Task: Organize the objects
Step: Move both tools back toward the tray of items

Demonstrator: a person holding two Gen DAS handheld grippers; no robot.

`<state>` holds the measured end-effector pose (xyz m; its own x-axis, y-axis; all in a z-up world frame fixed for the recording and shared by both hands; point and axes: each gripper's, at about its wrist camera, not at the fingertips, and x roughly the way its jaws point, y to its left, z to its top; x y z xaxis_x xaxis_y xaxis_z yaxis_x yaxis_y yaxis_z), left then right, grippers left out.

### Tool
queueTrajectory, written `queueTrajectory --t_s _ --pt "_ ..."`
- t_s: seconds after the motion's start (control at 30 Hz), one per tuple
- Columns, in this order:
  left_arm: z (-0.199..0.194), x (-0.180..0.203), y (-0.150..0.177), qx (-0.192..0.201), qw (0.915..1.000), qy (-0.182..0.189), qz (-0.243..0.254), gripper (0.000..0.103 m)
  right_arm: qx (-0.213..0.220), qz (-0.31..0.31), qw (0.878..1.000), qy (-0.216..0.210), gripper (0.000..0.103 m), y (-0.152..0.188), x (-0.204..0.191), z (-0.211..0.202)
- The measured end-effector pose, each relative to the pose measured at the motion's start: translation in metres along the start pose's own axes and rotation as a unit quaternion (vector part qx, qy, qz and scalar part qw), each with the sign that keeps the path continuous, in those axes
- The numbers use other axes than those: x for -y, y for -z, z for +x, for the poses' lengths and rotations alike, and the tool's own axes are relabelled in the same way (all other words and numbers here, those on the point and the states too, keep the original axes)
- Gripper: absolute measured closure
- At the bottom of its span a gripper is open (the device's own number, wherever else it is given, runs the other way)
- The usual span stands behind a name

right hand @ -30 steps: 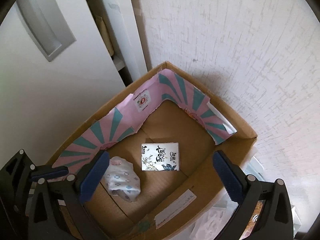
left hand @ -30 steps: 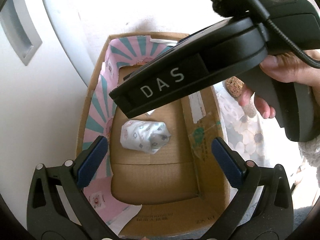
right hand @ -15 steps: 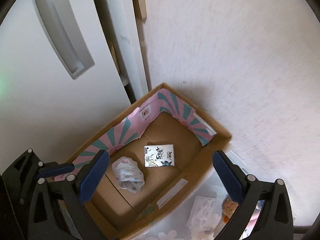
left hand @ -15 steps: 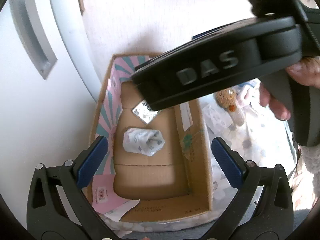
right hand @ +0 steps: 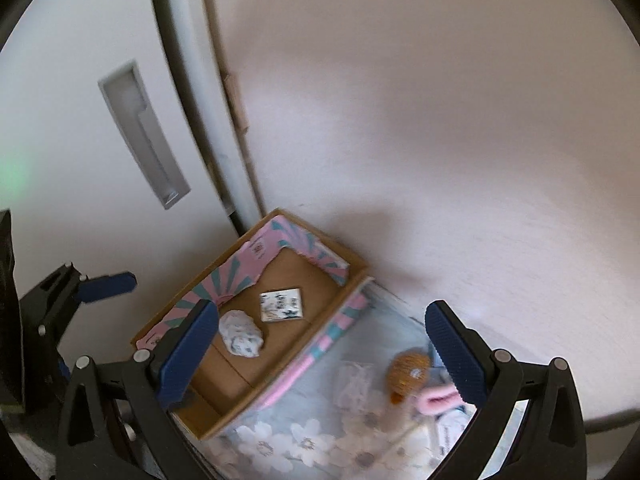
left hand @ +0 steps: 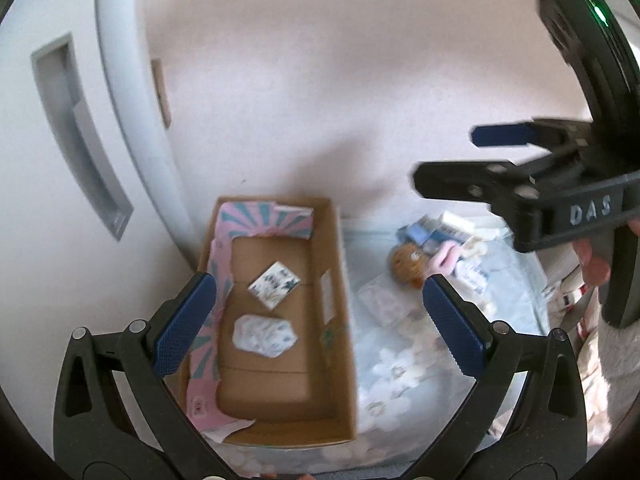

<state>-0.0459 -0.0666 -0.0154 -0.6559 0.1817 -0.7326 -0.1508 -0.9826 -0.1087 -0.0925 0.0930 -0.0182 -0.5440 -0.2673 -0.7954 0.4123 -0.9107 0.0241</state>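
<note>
An open cardboard box with a pink and teal lining stands against the wall; it also shows in the right wrist view. Inside lie a flat printed tissue packet and a crumpled white patterned bundle. My left gripper is open and empty, high above the box. My right gripper is open and empty, high above the box's right side. The right gripper also shows at the upper right of the left wrist view.
A pile of loose items lies right of the box on a floral cloth: an orange plush toy, a pink item, blue and white packets. A white cabinet door with a recessed handle stands on the left.
Both grippers have risen well away from the box, which looks smaller now. The right gripper has swung from over the box to the right, toward the pile.
</note>
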Motion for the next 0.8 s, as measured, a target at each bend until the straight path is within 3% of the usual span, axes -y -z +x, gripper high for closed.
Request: queueTrajectory --t_s 0.4,0.57,0.8 --pt "0.007 0.063 -0.014 0.002 0.9994 0.032 -0.012 0.000 0.064 0.053 0.994 0.074 0.000 0.062 0.083 -0.080" --pt "0.030 0.099 0.001 -0.008 0.9994 0.031 -0.008 0.000 0.066 0.062 0.992 0.083 0.000 0.095 0.110 -0.084" --pt "0.052 0.134 0.028 0.002 0.9997 -0.003 -0.023 0.000 0.057 0.066 0.994 0.072 0.000 0.139 0.142 -0.070"
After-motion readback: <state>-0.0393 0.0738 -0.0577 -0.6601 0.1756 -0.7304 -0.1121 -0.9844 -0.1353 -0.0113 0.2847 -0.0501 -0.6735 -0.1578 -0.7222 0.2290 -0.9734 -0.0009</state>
